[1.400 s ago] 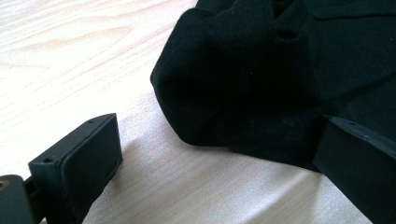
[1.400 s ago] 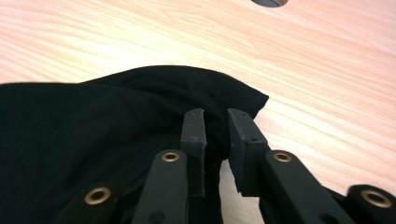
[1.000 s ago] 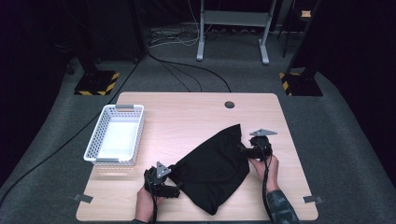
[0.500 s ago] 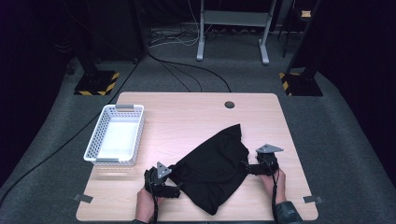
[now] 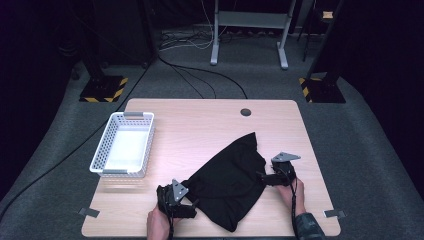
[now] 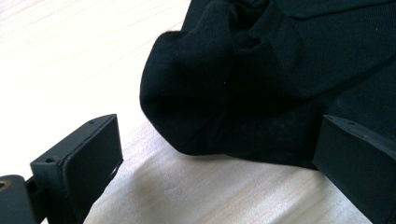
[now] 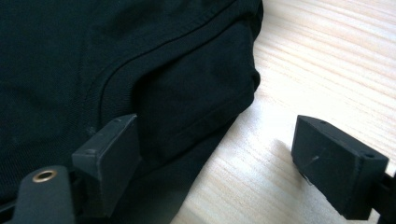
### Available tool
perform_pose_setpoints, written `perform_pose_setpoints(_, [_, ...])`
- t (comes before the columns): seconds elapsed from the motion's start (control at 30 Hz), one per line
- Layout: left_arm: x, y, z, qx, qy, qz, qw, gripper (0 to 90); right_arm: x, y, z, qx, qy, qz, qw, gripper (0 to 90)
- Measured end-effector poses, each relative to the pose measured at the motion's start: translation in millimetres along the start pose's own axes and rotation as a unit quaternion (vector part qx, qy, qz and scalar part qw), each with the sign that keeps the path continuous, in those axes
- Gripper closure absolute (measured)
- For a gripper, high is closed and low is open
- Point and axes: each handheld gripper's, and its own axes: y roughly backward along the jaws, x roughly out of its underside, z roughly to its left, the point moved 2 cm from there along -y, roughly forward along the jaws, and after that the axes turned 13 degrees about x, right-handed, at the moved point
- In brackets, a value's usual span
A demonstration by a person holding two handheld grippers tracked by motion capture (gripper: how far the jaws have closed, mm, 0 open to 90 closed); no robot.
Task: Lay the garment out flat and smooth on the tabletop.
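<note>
A black garment (image 5: 230, 180) lies crumpled on the near half of the wooden table (image 5: 200, 125). My left gripper (image 5: 192, 206) rests at its near left corner. In the left gripper view it (image 6: 217, 126) stands open, with a rounded fold of the garment (image 6: 261, 70) lying between the jaws, untouched by the pads. My right gripper (image 5: 262, 177) sits at the garment's right edge. Its jaws (image 7: 217, 126) have just been opening and stand wide. The hemmed corner of the garment (image 7: 93, 56) lies between them, loose, with one jaw over the fabric and the other over bare wood.
A white mesh basket (image 5: 102, 145) stands on the table's left side. A round cable hole (image 5: 245, 112) is near the far edge. Dark carpet, cables and stand feet surround the table.
The right gripper has moved nearer the person along the garment's right edge and come down low. The garment's right corner now lies flatter. The left gripper has stayed put.
</note>
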Motion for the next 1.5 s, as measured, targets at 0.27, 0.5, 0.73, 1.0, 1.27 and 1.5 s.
perform_pose_setpoints(0.27, [0.5, 15.5, 2.1, 0.036, 0.038, -0.028, 0.9982, 2.7, -1.2, -0.9, 0.4, -0.005, 0.008, -0.003, 1.0000, 15.1])
perform_pose_setpoints(0.5, [-20.1, 24.8, -3.9, 0.048, 0.022, -0.042, 0.9977, 5.3, -1.8, -1.6, 0.3, -0.011, 0.012, -0.004, 0.9999, 14.8])
perform_pose_setpoints(0.73, [-46.0, 12.5, -16.4, 0.062, -0.008, -0.030, 0.9976, 6.2, -1.7, -1.5, -0.6, -0.010, 0.012, -0.005, 0.9999, 14.8])
perform_pose_setpoints(1.0, [-62.8, -14.3, -32.3, 0.087, -0.036, -0.002, 0.9955, 6.5, -1.6, -1.2, -2.6, -0.007, 0.001, -0.006, 1.0000, 15.0])
perform_pose_setpoints(1.27, [-70.9, -36.3, -46.8, 0.103, -0.061, 0.026, 0.9925, 8.7, -1.5, -1.0, -4.3, -0.005, -0.008, -0.007, 0.9999, 15.1])
perform_pose_setpoints(1.5, [-85.8, -52.3, -60.2, 0.119, -0.084, 0.042, 0.9884, 9.2, -1.5, -0.9, -4.8, -0.007, -0.008, -0.009, 0.9999, 15.1])
